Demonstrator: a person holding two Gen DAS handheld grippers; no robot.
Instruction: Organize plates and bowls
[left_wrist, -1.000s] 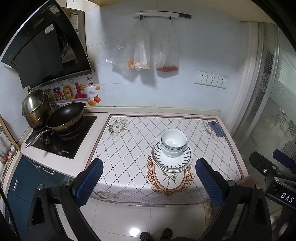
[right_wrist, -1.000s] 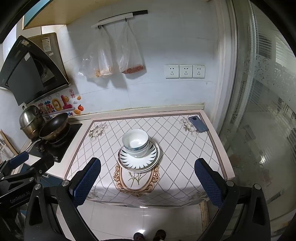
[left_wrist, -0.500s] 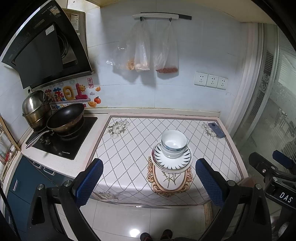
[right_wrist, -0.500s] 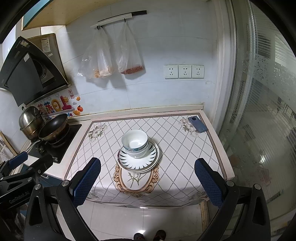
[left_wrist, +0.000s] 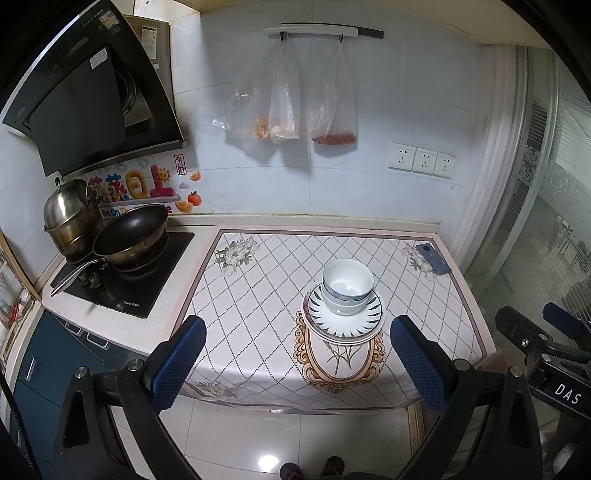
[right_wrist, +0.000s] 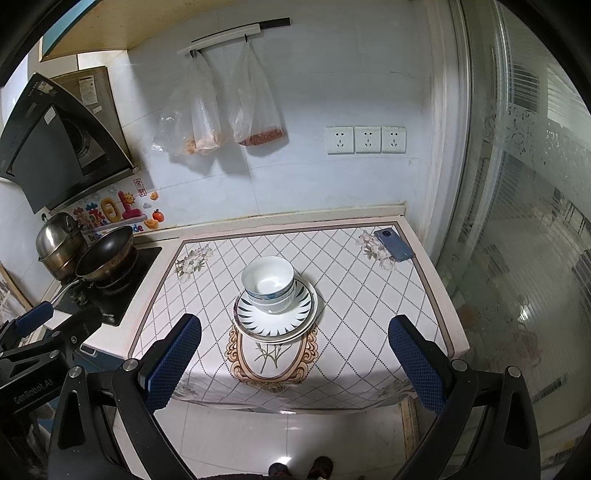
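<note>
White bowls with blue rims (left_wrist: 347, 286) sit nested on a stack of plates (left_wrist: 345, 321) with dark leaf marks, on the patterned counter cloth (left_wrist: 258, 295). The bowls (right_wrist: 269, 282) and plates (right_wrist: 275, 317) also show in the right wrist view. My left gripper (left_wrist: 297, 347) is open and empty, held back from the counter's front edge. My right gripper (right_wrist: 295, 347) is open and empty, likewise in front of the counter. Each gripper shows at the edge of the other's view.
A black wok (left_wrist: 131, 236) and steel pot (left_wrist: 72, 218) stand on the cooktop at left. A blue phone (left_wrist: 432, 257) lies at the counter's back right. Plastic bags (left_wrist: 295, 107) hang on the wall. A glass door (right_wrist: 535, 221) is at right.
Both grippers have drifted slightly back and up from the counter. The bowls and plates have not moved.
</note>
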